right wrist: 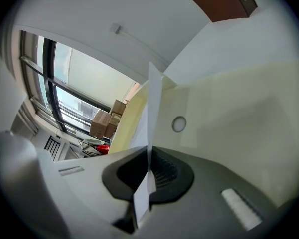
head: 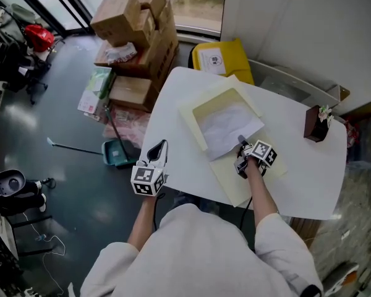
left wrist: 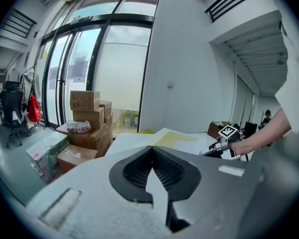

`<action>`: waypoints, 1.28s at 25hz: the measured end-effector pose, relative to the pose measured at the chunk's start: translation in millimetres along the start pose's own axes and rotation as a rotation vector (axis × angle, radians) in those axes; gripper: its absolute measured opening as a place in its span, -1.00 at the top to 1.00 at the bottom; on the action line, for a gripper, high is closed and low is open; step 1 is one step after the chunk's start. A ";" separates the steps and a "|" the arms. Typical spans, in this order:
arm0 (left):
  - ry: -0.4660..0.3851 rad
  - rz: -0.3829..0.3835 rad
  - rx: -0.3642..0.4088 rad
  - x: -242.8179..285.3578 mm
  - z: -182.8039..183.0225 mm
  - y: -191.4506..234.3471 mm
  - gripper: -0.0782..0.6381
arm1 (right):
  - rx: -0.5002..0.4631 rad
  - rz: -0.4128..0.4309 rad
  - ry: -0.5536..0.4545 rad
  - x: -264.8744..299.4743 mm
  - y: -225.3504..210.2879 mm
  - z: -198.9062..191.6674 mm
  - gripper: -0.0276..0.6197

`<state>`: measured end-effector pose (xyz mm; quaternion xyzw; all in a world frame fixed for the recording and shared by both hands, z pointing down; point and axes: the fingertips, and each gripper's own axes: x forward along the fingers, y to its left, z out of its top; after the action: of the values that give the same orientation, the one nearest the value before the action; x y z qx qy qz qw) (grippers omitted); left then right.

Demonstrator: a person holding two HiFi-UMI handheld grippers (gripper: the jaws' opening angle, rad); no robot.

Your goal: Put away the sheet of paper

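Observation:
A white sheet of paper [head: 226, 129] lies partly inside an open pale-yellow folder [head: 244, 181] on the white table [head: 173, 110]. My right gripper [head: 240, 143] is shut on the sheet's near corner, over the folder's lower flap. In the right gripper view the paper [right wrist: 152, 103] stands edge-on between the pads, with the folder [right wrist: 234, 118] and its snap button [right wrist: 178, 124] behind. My left gripper [head: 162, 145] hovers past the table's left edge with nothing in it. In its own view the left gripper [left wrist: 152, 151] has its jaws together and faces the folder [left wrist: 182, 139].
A small brown box with a flower [head: 315, 124] stands at the table's far right. Stacked cardboard boxes [head: 136, 30] and a yellow bin [head: 226, 59] sit on the floor beyond the table. A teal dustpan [head: 116, 153] lies left of it.

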<state>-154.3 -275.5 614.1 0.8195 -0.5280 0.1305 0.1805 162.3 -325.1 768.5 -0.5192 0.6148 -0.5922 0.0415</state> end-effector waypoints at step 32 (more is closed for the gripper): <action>0.024 0.110 -0.041 -20.5 -13.1 39.0 0.78 | -0.060 0.043 0.020 79.7 39.3 24.6 0.91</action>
<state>-198.6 -267.8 623.8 0.7838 -0.5726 0.1392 0.1960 119.1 -406.3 775.9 -0.5011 0.6438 -0.5774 0.0325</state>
